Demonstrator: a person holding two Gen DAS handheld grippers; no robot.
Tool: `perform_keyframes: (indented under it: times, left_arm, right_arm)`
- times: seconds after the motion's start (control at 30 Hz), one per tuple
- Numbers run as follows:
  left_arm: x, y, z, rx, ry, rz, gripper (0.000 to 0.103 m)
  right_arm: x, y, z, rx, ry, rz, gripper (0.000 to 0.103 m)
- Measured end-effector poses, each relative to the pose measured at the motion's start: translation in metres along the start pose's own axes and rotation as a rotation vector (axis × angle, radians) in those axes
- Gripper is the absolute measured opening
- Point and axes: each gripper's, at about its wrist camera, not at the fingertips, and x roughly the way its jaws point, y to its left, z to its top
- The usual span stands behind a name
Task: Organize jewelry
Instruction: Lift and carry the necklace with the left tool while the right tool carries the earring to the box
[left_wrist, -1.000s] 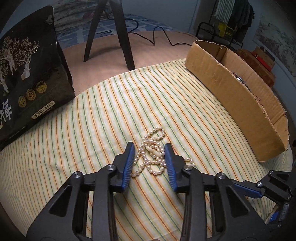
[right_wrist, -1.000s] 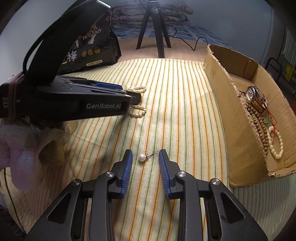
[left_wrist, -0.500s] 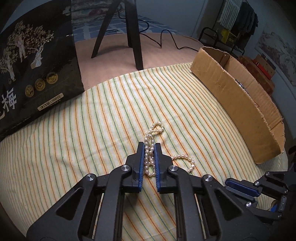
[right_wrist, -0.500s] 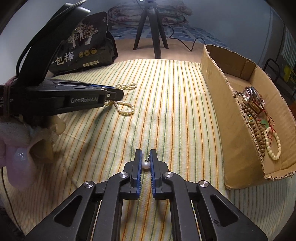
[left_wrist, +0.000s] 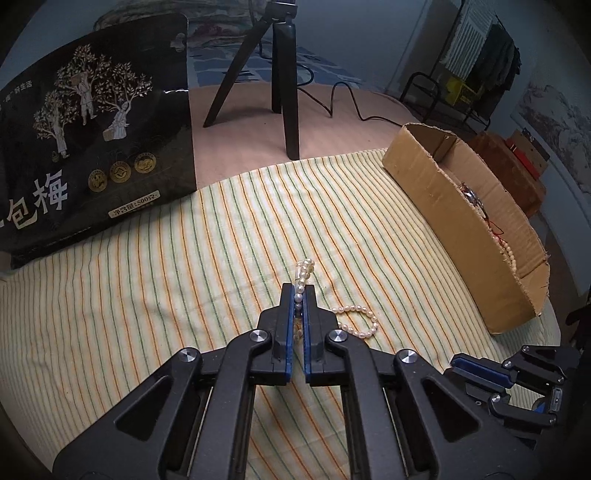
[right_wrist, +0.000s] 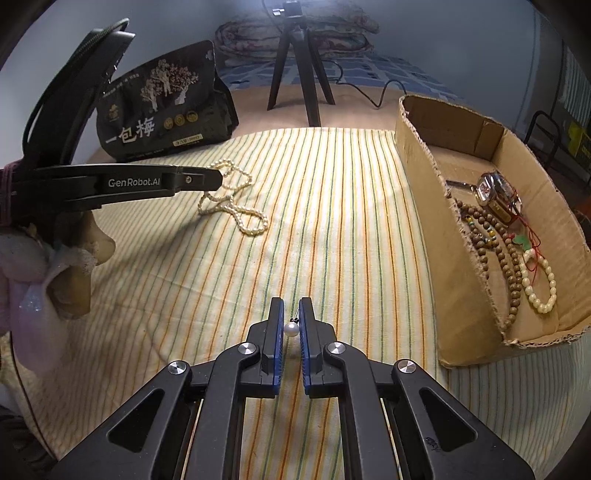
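The left gripper (left_wrist: 299, 295) points forward and slightly down over the striped cloth (left_wrist: 184, 280), its blue-padded jaws pinching a strand of the pearl necklace (left_wrist: 356, 319); part of the strand pokes out beyond the tips and a loop trails on the cloth to the right. From the right wrist view, the left gripper (right_wrist: 218, 179) reaches in level from the left, the necklace (right_wrist: 236, 206) hanging from its tip onto the cloth. The right gripper (right_wrist: 291, 314) is held low and nearly level, jaws pressed onto a single pearl earring (right_wrist: 291, 328) between the pads. To the right stands an open cardboard box (right_wrist: 417, 177) holding a wooden bead string (right_wrist: 495, 247), a pale bead bracelet (right_wrist: 539, 288) and a watch (right_wrist: 495, 192). Behind the cloth stand a black printed bag (left_wrist: 92, 147) and a tripod (left_wrist: 280, 85), with a cable on the surface beyond and a clothes rack (left_wrist: 480, 55) at the back right.
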Motion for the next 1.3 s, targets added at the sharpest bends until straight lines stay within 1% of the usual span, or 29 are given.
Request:
perform_keyframes:
  times: [0.13, 0.27, 0.43, 0.63, 0.77, 0.9, 1.03, 1.3]
  left_arm:
    - [-0.021, -0.001, 0.004, -0.003, -0.039, -0.017, 0.001]
    - [-0.048, -0.002, 0.013, -0.036, -0.093, -0.058, 0.001]
    - [-0.084, -0.012, 0.023, -0.033, -0.162, -0.087, 0.001]
    - [-0.109, -0.025, 0.036, -0.025, -0.215, -0.114, 0.001]
    - [-0.118, -0.034, 0.043, -0.026, -0.238, -0.133, 0.001]
    - [-0.124, -0.052, 0.050, -0.009, -0.256, -0.153, 0.001]
    - [-0.125, -0.073, 0.060, 0.016, -0.269, -0.171, 0.001]
    - [-0.118, -0.109, 0.082, 0.052, -0.298, -0.201, 0.001]
  right_arm:
    - [-0.008, 0.000, 0.003, 0.002, -0.015, 0.011, 0.006]
    - [-0.021, -0.001, 0.009, 0.007, -0.038, 0.026, 0.006]
    - [-0.041, -0.003, 0.014, 0.020, -0.068, 0.051, 0.006]
    - [-0.070, -0.007, 0.020, 0.004, -0.109, 0.053, 0.006]
    - [-0.089, -0.016, 0.025, -0.004, -0.133, 0.049, 0.006]
    - [-0.106, -0.030, 0.033, 0.002, -0.162, 0.027, 0.006]
    - [-0.121, -0.051, 0.038, 0.035, -0.178, 0.022, 0.006]
    - [-0.138, -0.087, 0.046, 0.062, -0.202, -0.022, 0.006]
